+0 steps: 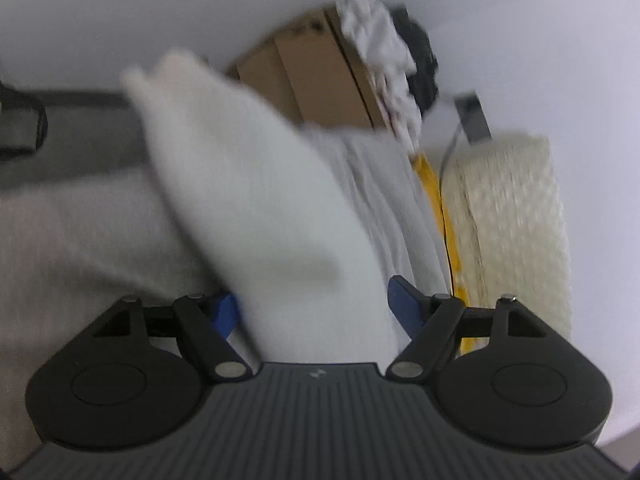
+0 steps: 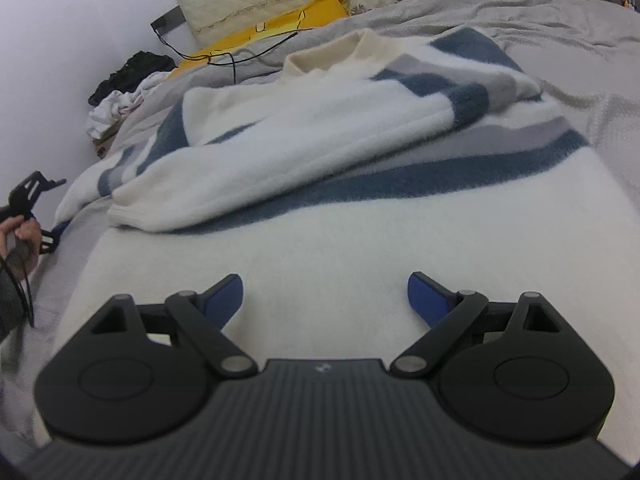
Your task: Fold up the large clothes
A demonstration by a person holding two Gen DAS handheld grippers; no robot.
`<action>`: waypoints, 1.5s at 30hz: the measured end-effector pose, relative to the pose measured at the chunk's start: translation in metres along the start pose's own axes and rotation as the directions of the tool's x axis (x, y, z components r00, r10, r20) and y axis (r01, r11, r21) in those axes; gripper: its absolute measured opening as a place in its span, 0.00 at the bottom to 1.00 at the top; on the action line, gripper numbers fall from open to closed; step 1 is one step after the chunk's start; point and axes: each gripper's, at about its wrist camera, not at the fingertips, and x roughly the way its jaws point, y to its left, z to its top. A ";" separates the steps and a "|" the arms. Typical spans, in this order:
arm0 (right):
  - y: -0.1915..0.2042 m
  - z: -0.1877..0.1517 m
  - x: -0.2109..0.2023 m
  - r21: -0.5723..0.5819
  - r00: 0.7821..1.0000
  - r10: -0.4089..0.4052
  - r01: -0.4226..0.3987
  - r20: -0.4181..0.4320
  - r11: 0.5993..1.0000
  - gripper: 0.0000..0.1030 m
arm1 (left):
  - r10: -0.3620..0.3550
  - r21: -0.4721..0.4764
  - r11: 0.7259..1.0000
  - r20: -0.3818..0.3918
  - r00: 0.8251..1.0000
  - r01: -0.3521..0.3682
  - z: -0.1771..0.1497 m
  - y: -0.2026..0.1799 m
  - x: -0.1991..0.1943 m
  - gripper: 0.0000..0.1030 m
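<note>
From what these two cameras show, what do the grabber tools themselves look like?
Both look alike. The right gripper has a dark grey ribbed body with a small pale logo, two round black discs, black link arms with silver pins, and blue fingers. The left gripper matches it. The person's left hand shows bare skin, a dark sleeve and a thin black cable.

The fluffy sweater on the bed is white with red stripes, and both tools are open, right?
Not quite. In the right wrist view the sweater on the bed is white with blue and grey stripes, not red. Both the right tool and left tool are open.
</note>
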 end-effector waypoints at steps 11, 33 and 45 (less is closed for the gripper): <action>0.003 0.010 0.010 0.017 1.000 -0.027 0.027 0.012 0.999 0.90 | 0.112 0.249 0.957 0.163 0.980 -0.151 0.037 -0.040 0.019 0.22; -0.021 0.022 -0.057 0.103 0.983 0.018 -0.037 0.185 0.994 0.87 | -0.206 0.993 0.072 -0.074 0.976 0.090 -0.240 -0.338 -0.100 0.11; -0.084 0.028 -0.104 0.292 0.953 -0.064 -0.027 0.297 0.956 0.87 | -0.078 0.908 -0.166 -0.402 0.912 0.385 -0.501 -0.302 -0.127 0.12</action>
